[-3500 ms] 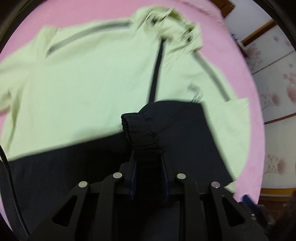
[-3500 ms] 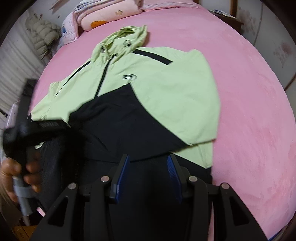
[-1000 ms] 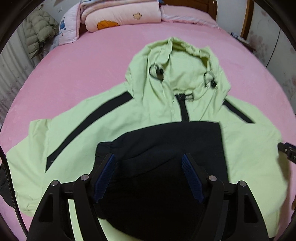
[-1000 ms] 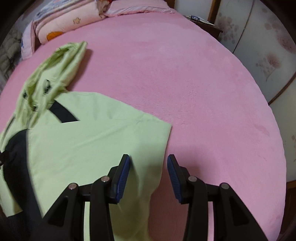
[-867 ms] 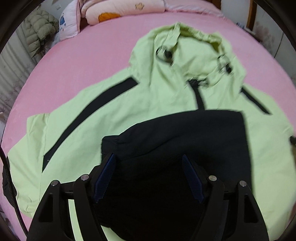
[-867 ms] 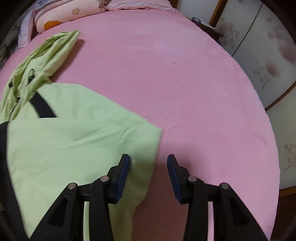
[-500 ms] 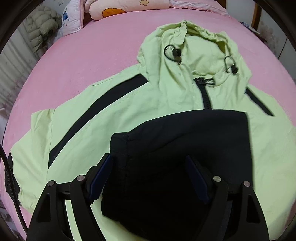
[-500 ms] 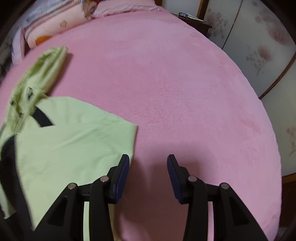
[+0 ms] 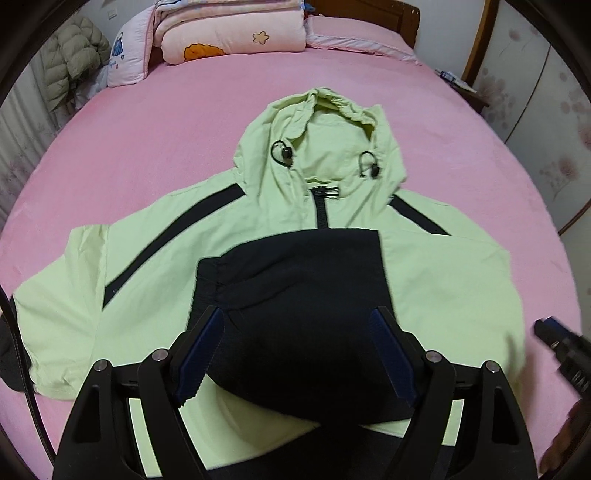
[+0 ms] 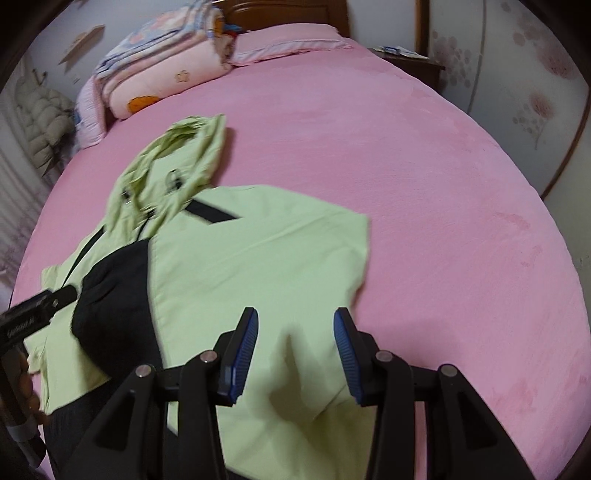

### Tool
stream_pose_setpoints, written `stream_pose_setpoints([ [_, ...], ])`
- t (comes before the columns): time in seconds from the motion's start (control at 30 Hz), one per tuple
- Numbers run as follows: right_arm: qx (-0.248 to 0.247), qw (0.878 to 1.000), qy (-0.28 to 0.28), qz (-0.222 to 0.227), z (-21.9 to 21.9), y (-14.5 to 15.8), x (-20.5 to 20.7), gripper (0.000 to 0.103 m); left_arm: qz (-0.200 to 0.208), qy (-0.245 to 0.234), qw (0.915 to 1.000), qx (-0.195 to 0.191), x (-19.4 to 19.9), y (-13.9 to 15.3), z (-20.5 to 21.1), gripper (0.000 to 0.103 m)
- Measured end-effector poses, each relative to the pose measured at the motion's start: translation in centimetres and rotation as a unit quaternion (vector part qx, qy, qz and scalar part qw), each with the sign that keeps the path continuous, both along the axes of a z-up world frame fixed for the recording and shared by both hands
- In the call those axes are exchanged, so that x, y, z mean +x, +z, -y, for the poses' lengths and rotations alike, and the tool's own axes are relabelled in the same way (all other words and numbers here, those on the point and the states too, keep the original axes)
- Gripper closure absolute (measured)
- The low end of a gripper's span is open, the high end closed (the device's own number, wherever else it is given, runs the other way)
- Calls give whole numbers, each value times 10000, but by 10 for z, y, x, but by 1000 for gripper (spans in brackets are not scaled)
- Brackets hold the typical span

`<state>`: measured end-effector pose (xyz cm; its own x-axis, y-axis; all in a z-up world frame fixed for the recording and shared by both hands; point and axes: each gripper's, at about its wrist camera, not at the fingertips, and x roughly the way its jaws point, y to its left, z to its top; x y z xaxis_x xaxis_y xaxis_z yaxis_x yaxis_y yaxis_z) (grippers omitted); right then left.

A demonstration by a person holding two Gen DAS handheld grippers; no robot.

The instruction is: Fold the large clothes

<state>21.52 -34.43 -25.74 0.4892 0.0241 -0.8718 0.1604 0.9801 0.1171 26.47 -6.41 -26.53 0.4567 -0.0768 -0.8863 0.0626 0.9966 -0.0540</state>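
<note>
1. Lime-green and black, the one jacket (image 9: 258, 243) lies face up on the pink bed (image 9: 155, 140), hood (image 9: 325, 133) toward the headboard and zip running down the middle of the chest.
2. One sleeve looks already dealt with: a black sleeve end (image 9: 295, 295) with a gathered cuff lies folded across the chest, just below the end of the zip.
3. The left gripper (image 9: 295, 354) hovers over that black fold with its fingers spread wide and nothing between them.
4. The right gripper (image 10: 293, 347) is also spread and empty, hanging over the green panel at the jacket's outer edge (image 10: 295, 258), close to where cloth gives way to bare bedcover.
5. My judgement: the fold is early to middling. One sleeve is in; the green panel under the right gripper is probably next, and I cannot tell whether it is the second sleeve or the side of the body.
6. Left to do, as I read it: bring both sides to the middle, tuck the hood down, and double the body up from the hem. The hem itself is hidden behind the grippers.
7. Count: one jacket, one hood, two black drawcord loops (image 9: 282, 153) on the hood, two black shoulder stripes (image 9: 173, 243), two grippers.
8. Beyond the jacket: one rolled pink quilt (image 9: 229, 33) and a pillow at the head of the bed, and a puffy grey coat (image 9: 70, 62) hanging at the far left.
</note>
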Motion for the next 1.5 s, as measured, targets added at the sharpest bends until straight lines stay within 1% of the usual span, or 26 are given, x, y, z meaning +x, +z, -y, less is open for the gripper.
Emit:
stream_pose_setpoints([
  [0.07, -15, 9999, 145, 7, -13, 3, -7, 61, 39, 16, 10000, -3, -9, 1, 2, 23],
  [0.17, 33, 9995, 329, -1, -32, 9, -21, 61, 5, -6, 9998, -179, -28, 8, -2, 23],
  [0.27, 135, 9988, 471, 55, -51, 23, -35, 61, 134, -29, 9993, -337, -54, 21, -13, 23],
  [0.33, 155, 9982, 558, 127, -63, 34, -44, 61, 87, -23, 9994, -328, -67, 29, -21, 23],
  [0.53, 195, 9953, 922, 200, -110, 66, -67, 61, -54, 186, 9989, -432, -108, 62, -64, 23],
  [0.63, 168, 9927, 1163, 260, -139, 84, -77, 61, -168, 397, 9981, -440, -124, 77, -94, 23],
  [0.7, 173, 9910, 1293, 299, -157, 94, -81, 61, -225, 528, 9970, -528, -134, 88, -120, 23],
  [0.83, 258, 9867, 1569, 335, -206, 111, -85, 61, -61, 851, 9943, -636, -152, 106, -175, 23],
  [0.93, 298, 9836, 1739, 373, -243, 119, -83, 61, 75, 1071, 9923, -614, -165, 115, -220, 23],
  [0.97, 302, 9819, 1830, 383, -262, 121, -81, 61, 108, 1140, 9915, -623, -169, 117, -234, 23],
  [1.1, 243, 9753, 2141, 480, -319, 128, -76, 61, 159, 1463, 9865, -725, -183, 114, -298, 23],
  [1.17, 211, 9711, 2314, 547, -350, 129, -74, 61, 120, 1647, 9834, -755, -186, 108, -328, 23],
  [1.27, 167, 9653, 2538, 596, -399, 127, -71, 61, 13, 1905, 9773, -926, -192, 98, -372, 23],
  [1.43, 160, 9602, 2743, 496, -465, 120, -65, 61, -100, 2328, 9653, -1178, -198, 75, -444, 23],
  [1.5, 172, 9581, 2820, 469, -492, 116, -63, 61, -138, 2538, 9580, -1325, -201, 60, -473, 23],
])
